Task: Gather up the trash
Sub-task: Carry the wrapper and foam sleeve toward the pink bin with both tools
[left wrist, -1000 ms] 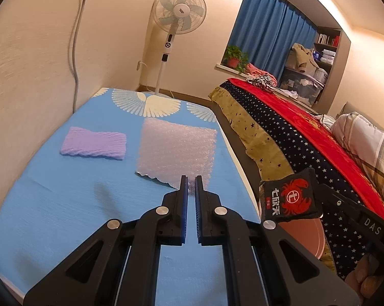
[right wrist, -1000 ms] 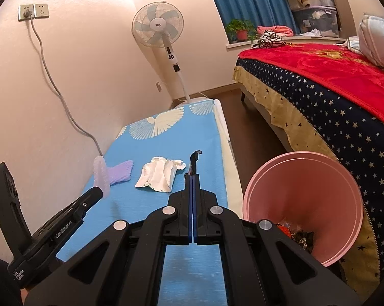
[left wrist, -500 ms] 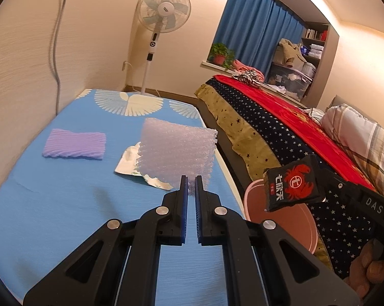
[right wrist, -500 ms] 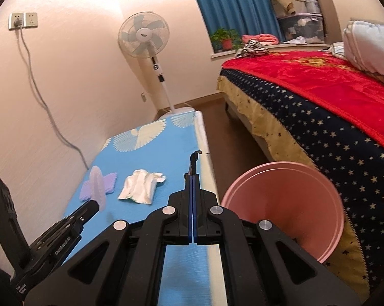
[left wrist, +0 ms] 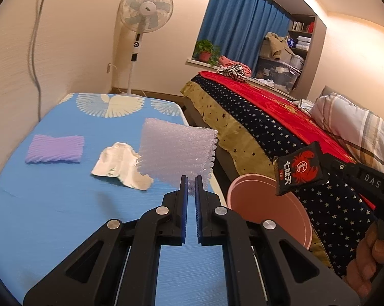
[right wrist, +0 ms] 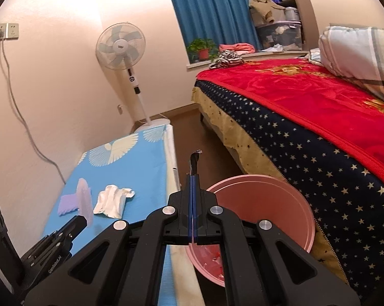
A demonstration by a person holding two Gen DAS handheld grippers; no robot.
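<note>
Left hand-held gripper pinches the foam, which rises toward 12 o'clock. Right hand-held gripper clamps the packet; bin at 4 o'clock.

pink bin contents unclear, hand cropped

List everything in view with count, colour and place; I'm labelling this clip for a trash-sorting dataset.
Translucent foam sheet: 1, whitish-lilac, clamped in left gripper.
Black snack packet with red crab: 1, clamped in right gripper, beside bin.
Crumpled white wrapper: 1, on table.
Purple ribbed foam pad: 1, on table.
Round pink bin: 1, floor between table and bed.
Blue-clothed table: 1, along wall.
Bed with red blanket: 1, right.
Standing fan: 1, white, corner.
Left gripper: black, shut.
Right gripper: black, shut.
</note>
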